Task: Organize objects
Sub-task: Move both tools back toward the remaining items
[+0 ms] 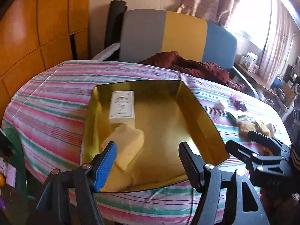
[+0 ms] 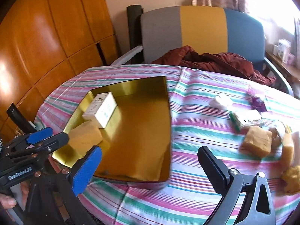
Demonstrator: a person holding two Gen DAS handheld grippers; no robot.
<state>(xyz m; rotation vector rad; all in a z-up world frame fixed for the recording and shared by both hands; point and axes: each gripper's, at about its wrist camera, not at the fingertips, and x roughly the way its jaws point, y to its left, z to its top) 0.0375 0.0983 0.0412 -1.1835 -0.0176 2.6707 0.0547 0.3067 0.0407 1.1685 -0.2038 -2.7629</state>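
1. Left tongs (image 1: 148,161): spread, empty, above the near rim of the shiny gold tray (image 1: 196,103).
2. In the tray, just ahead of its blue pad: a spongy yellow block (image 1: 127,146), then a white carton (image 1: 122,105).
3. Right tongs (image 2: 150,168): spread, empty; waxy tan blocks (image 2: 257,140) to their right on the striped cloth (image 2: 187,196).

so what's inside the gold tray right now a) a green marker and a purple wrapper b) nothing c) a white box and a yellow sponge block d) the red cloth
c: the gold tray holds a white box and a yellow sponge block along its left side; the other small items lie out on the striped cloth.
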